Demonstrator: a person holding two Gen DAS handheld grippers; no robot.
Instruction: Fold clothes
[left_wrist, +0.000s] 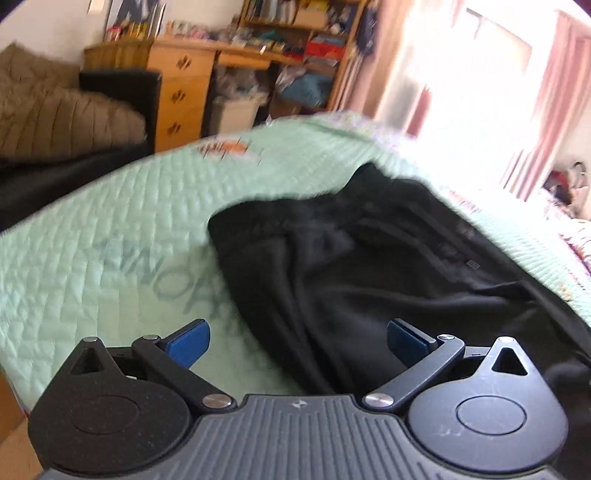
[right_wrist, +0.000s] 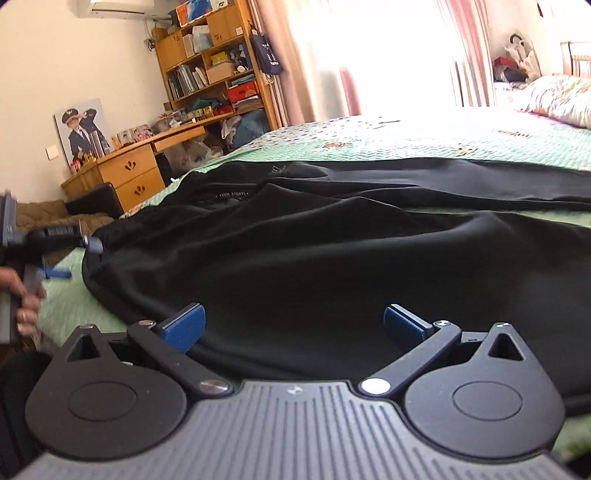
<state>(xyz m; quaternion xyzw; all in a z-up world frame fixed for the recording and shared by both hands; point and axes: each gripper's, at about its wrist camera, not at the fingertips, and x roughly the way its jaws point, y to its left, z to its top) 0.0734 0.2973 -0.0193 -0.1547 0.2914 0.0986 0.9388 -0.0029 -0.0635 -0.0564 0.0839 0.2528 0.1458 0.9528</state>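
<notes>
A black garment (left_wrist: 369, 266) lies rumpled on a mint-green quilted bedspread (left_wrist: 110, 229). My left gripper (left_wrist: 298, 341) is open and empty, with its fingers over the garment's near left edge. In the right wrist view the same black garment (right_wrist: 332, 251) spreads wide across the bed (right_wrist: 443, 140), with small white lettering near its far end. My right gripper (right_wrist: 293, 326) is open and empty, low over the garment's near edge. The left gripper (right_wrist: 55, 254) shows at the far left of that view, held in a hand, at the garment's left edge.
A wooden desk with drawers (right_wrist: 125, 173) and full bookshelves (right_wrist: 214, 70) stand beyond the bed. A black seat with a brown quilt (left_wrist: 55, 110) is beside the desk. Pink curtains (left_wrist: 546, 92) frame a bright window. A pillow (right_wrist: 557, 96) lies at the far right.
</notes>
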